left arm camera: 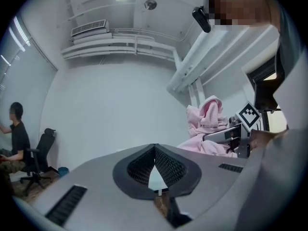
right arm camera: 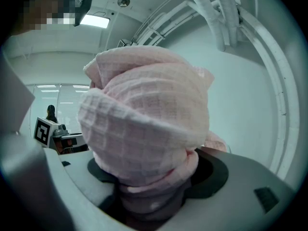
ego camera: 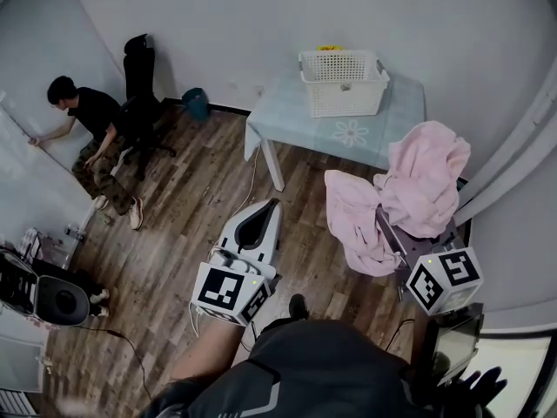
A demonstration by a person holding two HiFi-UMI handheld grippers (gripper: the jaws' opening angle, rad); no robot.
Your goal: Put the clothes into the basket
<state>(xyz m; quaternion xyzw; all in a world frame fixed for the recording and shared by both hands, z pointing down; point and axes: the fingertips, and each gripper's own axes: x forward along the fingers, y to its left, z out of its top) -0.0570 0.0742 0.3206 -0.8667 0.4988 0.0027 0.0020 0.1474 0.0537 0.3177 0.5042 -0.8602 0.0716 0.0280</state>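
Note:
A white slatted basket point(ego camera: 344, 84) stands on a pale blue table point(ego camera: 348, 138) at the far side of the room. A bulky pink waffle-weave garment point(ego camera: 409, 190) hangs bunched from my right gripper point(ego camera: 389, 223), whose jaws are shut on it. In the right gripper view the cloth point(right arm camera: 144, 114) fills the middle and hides the fingertips of that gripper point(right arm camera: 149, 196). My left gripper point(ego camera: 271, 205) is held over the wooden floor to the left of the garment, its jaws shut with tips touching point(left arm camera: 154, 147) and nothing between them. The left gripper view shows the pink garment point(left arm camera: 207, 117) at right.
A person point(ego camera: 87, 138) sits by the left wall beside a black office chair point(ego camera: 139, 77). A teal bin point(ego camera: 196, 103) stands near the back wall. A black appliance point(ego camera: 52, 299) and a cable lie at lower left. White walls close in on the right.

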